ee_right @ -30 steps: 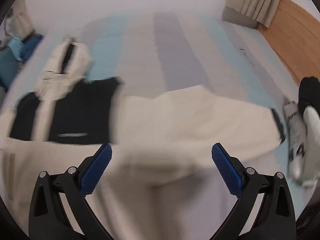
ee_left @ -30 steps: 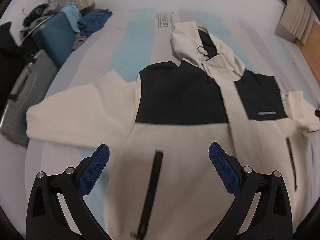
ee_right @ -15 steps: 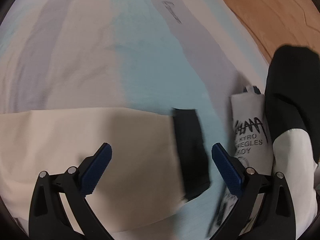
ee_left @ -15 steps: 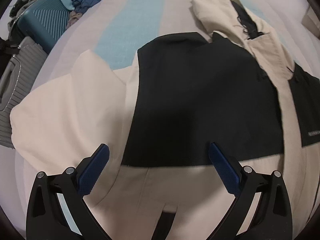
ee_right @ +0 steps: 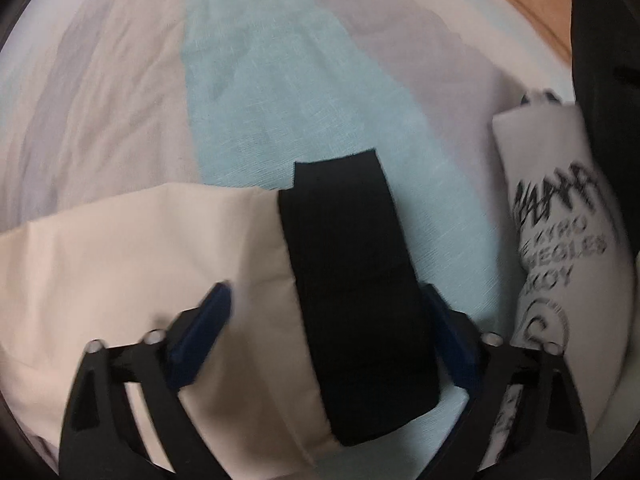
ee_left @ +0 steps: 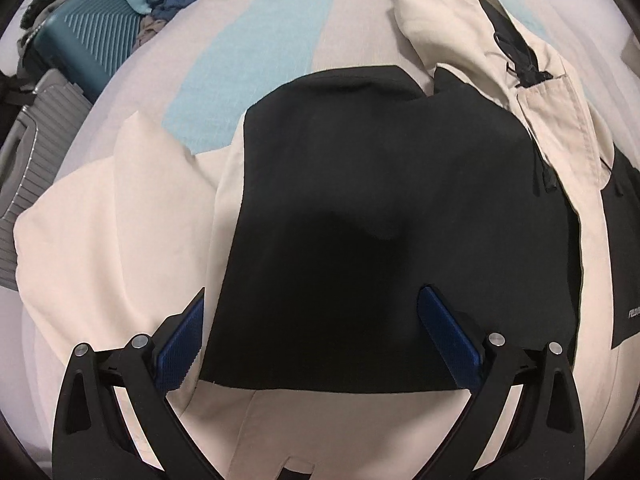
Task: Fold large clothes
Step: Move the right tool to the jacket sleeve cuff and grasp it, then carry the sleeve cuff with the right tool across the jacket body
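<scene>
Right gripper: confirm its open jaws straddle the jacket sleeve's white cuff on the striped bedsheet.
Not quite: the cuff is black, not white, as the right wrist view shows. The right gripper is open, straddling that cuff of the cream sleeve on the striped bedsheet.

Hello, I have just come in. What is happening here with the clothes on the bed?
A person with a two-finger gripper in each hand is starting to fold a large cream and black hooded jacket spread flat on the striped bed sheet. The left gripper is open over the black chest panel. The right gripper is open around the black cuff of one sleeve, not yet closed on it. A folded white printed shirt lies beside the cuff.
</scene>
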Tool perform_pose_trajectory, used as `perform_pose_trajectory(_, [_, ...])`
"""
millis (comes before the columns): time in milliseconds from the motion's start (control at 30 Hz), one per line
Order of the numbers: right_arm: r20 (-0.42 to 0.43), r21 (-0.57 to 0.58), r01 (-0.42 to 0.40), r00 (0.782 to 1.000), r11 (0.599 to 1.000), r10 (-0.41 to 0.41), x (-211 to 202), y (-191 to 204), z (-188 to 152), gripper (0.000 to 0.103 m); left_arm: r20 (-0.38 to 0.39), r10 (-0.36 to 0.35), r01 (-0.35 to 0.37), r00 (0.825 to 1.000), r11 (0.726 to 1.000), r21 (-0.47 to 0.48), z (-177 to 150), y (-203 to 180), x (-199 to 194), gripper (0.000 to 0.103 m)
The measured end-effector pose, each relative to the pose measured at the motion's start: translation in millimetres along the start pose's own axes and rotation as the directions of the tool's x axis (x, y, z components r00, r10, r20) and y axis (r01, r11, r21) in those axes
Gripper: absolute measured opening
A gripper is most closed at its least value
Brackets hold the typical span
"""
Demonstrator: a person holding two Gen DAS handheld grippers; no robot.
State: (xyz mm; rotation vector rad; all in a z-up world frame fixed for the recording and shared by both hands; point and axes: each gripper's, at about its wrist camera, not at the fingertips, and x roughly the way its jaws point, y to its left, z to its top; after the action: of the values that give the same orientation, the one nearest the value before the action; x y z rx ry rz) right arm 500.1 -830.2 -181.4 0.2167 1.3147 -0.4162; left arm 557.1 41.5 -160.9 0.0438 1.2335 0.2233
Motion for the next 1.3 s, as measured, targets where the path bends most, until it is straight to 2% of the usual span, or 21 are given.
perform_pose_trajectory(67, [0.006,0.030,-0.032,0.999,0.999,0.032,-7,-2,-2,0.056,0.004,0.000,0.000,1.000,1.000,-0.002,-1,-1,-1,0.097])
perform_pose_trajectory(133, [0.007,0.047,-0.066,0.998,0.997,0.065,-17,0,-5,0.044,0.008,0.001,-0.001,1.000,1.000,-0.003,-1,-1,-2,0.097])
perform_pose_trajectory(167, [0.009,0.045,-0.067,0.998,0.997,0.067,-22,3,-6,0.043,0.010,-0.001,0.001,1.000,1.000,0.000,-4,-4,-5,0.097])
perform_pose_trajectory(300, [0.037,0.021,-0.035,0.999,0.999,0.035,-52,22,-12,0.043,0.027,-0.010,0.010,1.000,1.000,0.019,-8,-8,-13,0.097])
perform_pose_trajectory(400, [0.083,-0.030,-0.010,0.996,1.000,0.013,-85,54,-18,0.044,0.048,-0.015,0.013,0.999,1.000,0.025,-10,-8,-20,0.097])
perform_pose_trajectory(600, [0.144,-0.020,-0.070,0.987,0.997,0.072,-136,111,-25,0.044,0.087,-0.004,0.000,0.996,0.999,0.046,-13,-5,-42,0.097])
perform_pose_trajectory(800, [0.126,-0.016,-0.171,0.977,0.985,0.172,-169,191,-56,0.047,0.122,-0.015,0.009,0.992,0.999,0.049,-18,0,-60,0.097])
perform_pose_trajectory(867, [0.129,-0.043,-0.183,0.974,0.982,0.187,-179,233,-68,0.046,0.143,-0.030,0.022,0.989,0.998,0.052,-17,8,-61,0.097])
perform_pose_trajectory(900, [0.129,-0.049,-0.193,0.972,0.980,0.198,-179,242,-70,0.046,0.150,-0.035,0.028,0.988,0.998,0.051,-16,13,-60,0.097])
perform_pose_trajectory(1033, [0.124,-0.075,-0.226,0.964,0.971,0.234,-197,318,-94,0.045,0.156,-0.092,0.086,0.983,0.995,0.044,-14,42,-55,0.097])
perform_pose_trajectory(1133, [0.136,-0.108,-0.263,0.951,0.959,0.277,-217,377,-113,0.045,0.173,-0.118,0.108,0.978,0.992,0.064,-13,63,-56,0.097])
perform_pose_trajectory(1300, [0.134,-0.184,-0.329,0.925,0.926,0.355,-254,494,-137,0.044,0.189,-0.159,0.147,0.969,0.986,0.077,-18,123,-70,0.097])
